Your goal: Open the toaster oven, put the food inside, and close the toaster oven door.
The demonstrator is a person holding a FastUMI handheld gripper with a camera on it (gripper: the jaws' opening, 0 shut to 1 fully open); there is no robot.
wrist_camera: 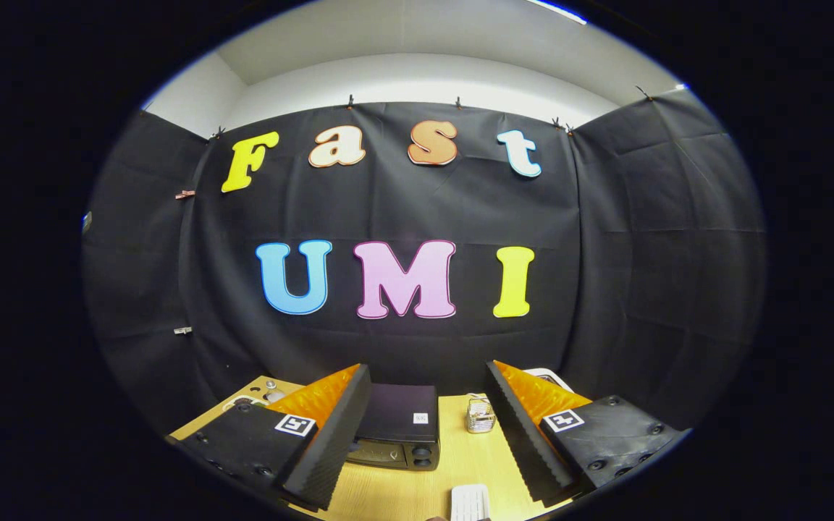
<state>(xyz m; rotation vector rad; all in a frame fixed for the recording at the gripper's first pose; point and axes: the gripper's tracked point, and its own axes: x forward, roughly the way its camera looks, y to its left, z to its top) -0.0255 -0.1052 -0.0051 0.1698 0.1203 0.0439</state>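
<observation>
Hovering high over the wooden surface (395,492), the gripper (424,434) is spread wide, grasping nothing. Beyond its fingers sits the toaster oven (399,427): probably heavy and stiff. Its door handle is too small to tell. A small wire basket (480,417) stands beside it.

Gripper view looks from above, tilted down over the table (402,492).

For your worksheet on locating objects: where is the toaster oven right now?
In the gripper view, the dark boxy toaster oven sits on the wooden table, ahead between the open gripper's fingers.
</observation>
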